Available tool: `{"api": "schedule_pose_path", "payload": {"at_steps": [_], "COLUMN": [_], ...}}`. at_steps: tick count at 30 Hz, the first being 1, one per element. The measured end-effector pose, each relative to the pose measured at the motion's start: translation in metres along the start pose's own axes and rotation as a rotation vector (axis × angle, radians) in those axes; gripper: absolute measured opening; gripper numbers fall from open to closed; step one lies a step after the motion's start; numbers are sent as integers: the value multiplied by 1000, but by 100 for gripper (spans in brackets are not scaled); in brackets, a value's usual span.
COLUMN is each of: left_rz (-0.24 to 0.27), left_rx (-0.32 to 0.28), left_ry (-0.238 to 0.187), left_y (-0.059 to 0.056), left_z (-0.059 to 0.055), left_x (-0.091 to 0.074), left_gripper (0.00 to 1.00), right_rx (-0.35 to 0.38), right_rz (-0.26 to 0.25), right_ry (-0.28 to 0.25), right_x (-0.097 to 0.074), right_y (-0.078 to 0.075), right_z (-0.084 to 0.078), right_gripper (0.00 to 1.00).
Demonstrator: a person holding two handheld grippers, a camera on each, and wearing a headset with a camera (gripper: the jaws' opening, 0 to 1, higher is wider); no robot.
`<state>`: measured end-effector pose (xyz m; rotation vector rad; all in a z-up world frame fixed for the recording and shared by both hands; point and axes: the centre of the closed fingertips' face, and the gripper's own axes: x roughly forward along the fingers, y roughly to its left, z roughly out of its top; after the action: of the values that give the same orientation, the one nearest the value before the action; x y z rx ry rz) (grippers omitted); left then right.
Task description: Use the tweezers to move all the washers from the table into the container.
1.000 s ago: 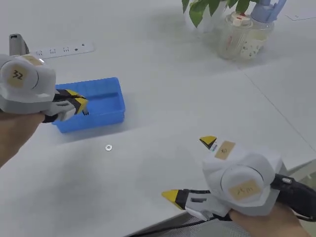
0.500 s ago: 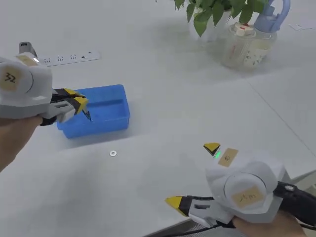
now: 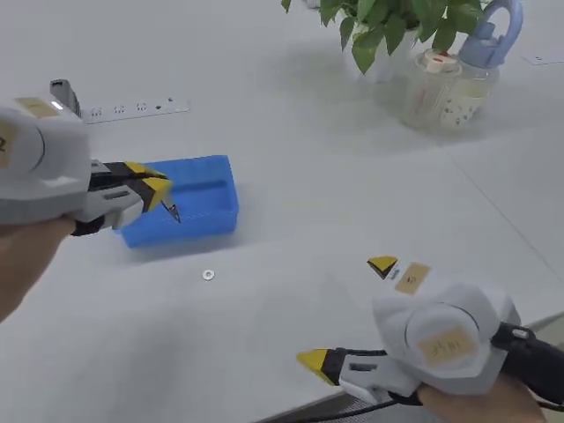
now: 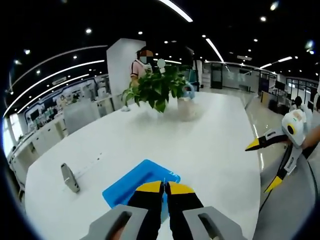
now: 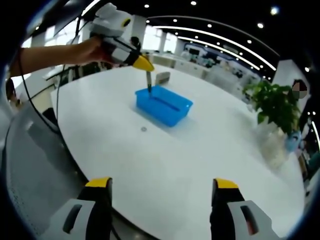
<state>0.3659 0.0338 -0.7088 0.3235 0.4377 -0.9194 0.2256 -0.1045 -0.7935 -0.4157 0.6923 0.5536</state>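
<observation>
Little writing can be read: the right gripper [image 3: 347, 312] carries two yellow stickers with handwriting too blurred to make out; the left gripper [image 3: 155, 185] has a sticker cut off by the frame edge; the bottle [image 3: 445, 84] bears small prints I cannot read. The left gripper's fingers are together, clamped on the tweezers [image 3: 171, 211], whose dark tips point down over the left end of the blue container [image 3: 207, 189]; whether the tips hold anything is too small to tell. The right gripper's fingers stand wide apart, holding nothing, over the near edge of the surface [image 3: 335, 203]. One washer [image 3: 208, 275] lies flat on the surface, just in front of the container and apart from it, well left of the right gripper. The surface is white and matt; a white power strip [image 3: 132, 109] lies behind the container, with a grey upright block [image 3: 60, 91] at its left end; a leafy plant [image 3: 379, 22] stands beside the bottle at the far right. The room is a large open office with rows of ceiling lights, glass partitions and other white desks; a person [image 4: 138, 70] stands behind the plant.
</observation>
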Motion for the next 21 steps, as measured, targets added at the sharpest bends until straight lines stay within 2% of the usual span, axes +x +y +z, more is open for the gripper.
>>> {"api": "schedule_pose_path", "payload": {"at_steps": [11,21], "left_rz": [-50,-72], "left_rx": [-45,-80], "left_ry": [3,19], "left_y": [-22,-32], "left_z": [-11,-23], "left_x": [4,16], "left_gripper": [0,0], "right_rx": [0,-2], "right_rz": [0,0], "right_ry": [-2,0], "right_x": [0,0], "right_y": [0,-1], "right_z": [0,0], "right_gripper": [80,79]}}
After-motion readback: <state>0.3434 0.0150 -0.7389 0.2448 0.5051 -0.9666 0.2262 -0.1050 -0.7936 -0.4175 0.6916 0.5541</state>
